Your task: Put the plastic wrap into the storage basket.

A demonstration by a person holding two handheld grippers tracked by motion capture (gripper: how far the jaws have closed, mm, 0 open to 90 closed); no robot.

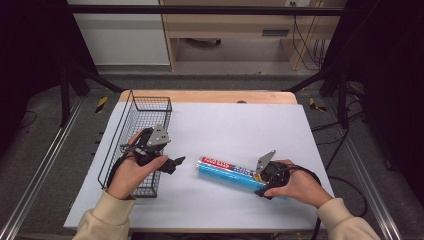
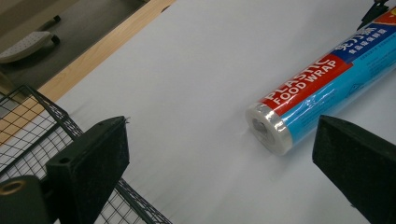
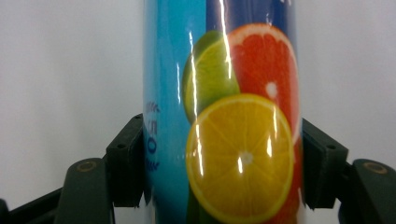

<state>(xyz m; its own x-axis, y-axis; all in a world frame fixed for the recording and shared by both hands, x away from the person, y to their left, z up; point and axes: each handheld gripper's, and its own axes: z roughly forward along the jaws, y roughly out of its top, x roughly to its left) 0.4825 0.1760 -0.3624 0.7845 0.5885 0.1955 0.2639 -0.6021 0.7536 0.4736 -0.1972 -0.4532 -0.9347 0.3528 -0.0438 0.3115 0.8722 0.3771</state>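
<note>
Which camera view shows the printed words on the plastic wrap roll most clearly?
The left gripper view: the plastic wrap roll shows "PLASTIC FOOD WRAP" in large legible letters. The high view shows the whole roll, its lettering too small to read. The right gripper view shows its fruit pictures, hardly any text.

- A white mat (image 1: 240, 125) is covering the wooden table (image 1: 210, 96).
- A black wire basket (image 1: 137, 120) is sitting at the mat's nine o'clock edge.
- A plastic food wrap roll (image 1: 227, 170) is lying toward five o'clock.

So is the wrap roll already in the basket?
No: the high view shows the roll lying on the white table, right of the basket, with the right gripper shut on it.
</note>
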